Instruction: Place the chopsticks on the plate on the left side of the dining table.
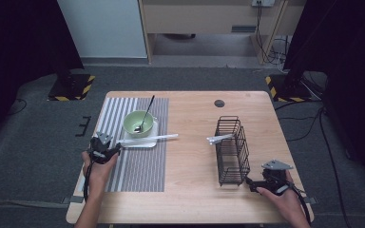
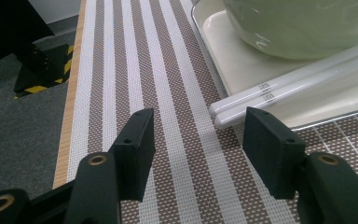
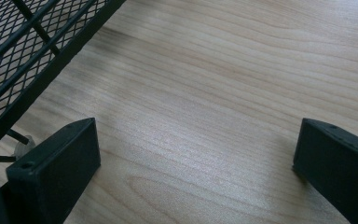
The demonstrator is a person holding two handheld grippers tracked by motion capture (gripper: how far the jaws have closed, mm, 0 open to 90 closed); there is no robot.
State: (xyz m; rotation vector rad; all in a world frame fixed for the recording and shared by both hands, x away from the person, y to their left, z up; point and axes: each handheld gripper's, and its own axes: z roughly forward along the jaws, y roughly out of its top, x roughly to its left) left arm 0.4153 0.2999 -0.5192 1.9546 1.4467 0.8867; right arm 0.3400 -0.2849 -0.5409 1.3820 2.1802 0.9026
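Note:
A pale green bowl (image 1: 138, 123) with a dark spoon (image 1: 147, 113) in it stands on a white tray (image 1: 147, 142) on the striped placemat (image 1: 138, 166). White chopsticks (image 1: 148, 138) lie across the tray's near side. My left gripper (image 1: 118, 147) is open just short of their left ends; in the left gripper view the chopstick tips (image 2: 223, 114) lie slightly beyond the open left gripper (image 2: 198, 133). My right gripper (image 1: 250, 182) rests open on the table beside the near end of a black wire basket (image 1: 232, 149), whose mesh edge (image 3: 32, 56) shows beside the right gripper (image 3: 196, 149).
A white utensil (image 1: 218, 138) pokes out of the basket's left side. A round grommet hole (image 1: 219, 103) sits near the table's far edge. Bare wood (image 1: 190, 156) lies between placemat and basket. Floor stands with yellow-black bases (image 1: 71, 88) are beyond the table.

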